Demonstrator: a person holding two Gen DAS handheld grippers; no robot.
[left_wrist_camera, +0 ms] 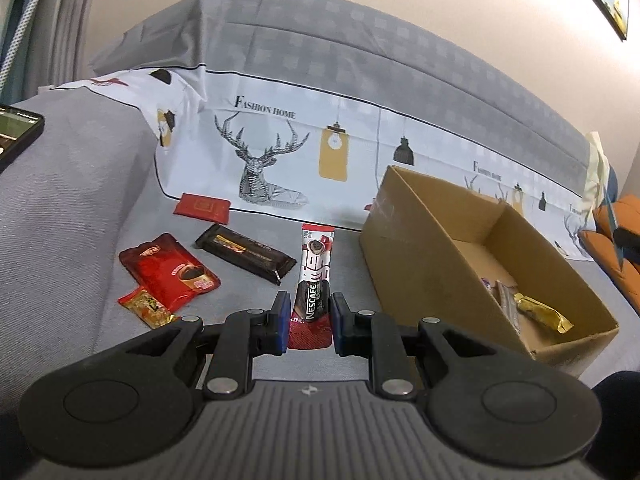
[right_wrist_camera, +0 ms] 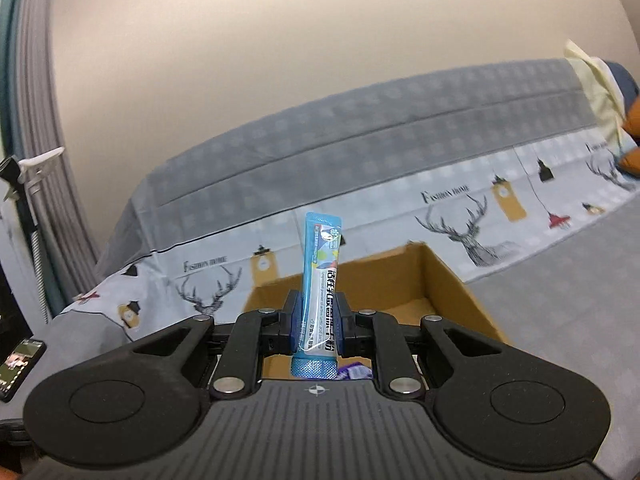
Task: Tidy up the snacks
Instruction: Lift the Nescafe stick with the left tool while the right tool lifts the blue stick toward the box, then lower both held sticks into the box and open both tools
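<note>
Already clamped: right hand-held gripper (right_wrist_camera: 316, 326) on blue sachet (right_wrist_camera: 322, 280), over cardboard box (right_wrist_camera: 444, 280) on sofa seat (left_wrist_camera: 72, 208); left hand-held gripper (left_wrist_camera: 310, 316) around coffee stick (left_wrist_camera: 314, 276). Best carried well over the box rim before loosening.

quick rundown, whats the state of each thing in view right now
left gripper: shut on the Nescafe stick
Nescafe stick: held upright
right gripper: shut on the blue stick
blue stick: held upright over the box
cardboard box: open, a few packets inside
gold packet: lying in the box
black bar: flat on the sofa
red pouch: flat on the sofa
</note>
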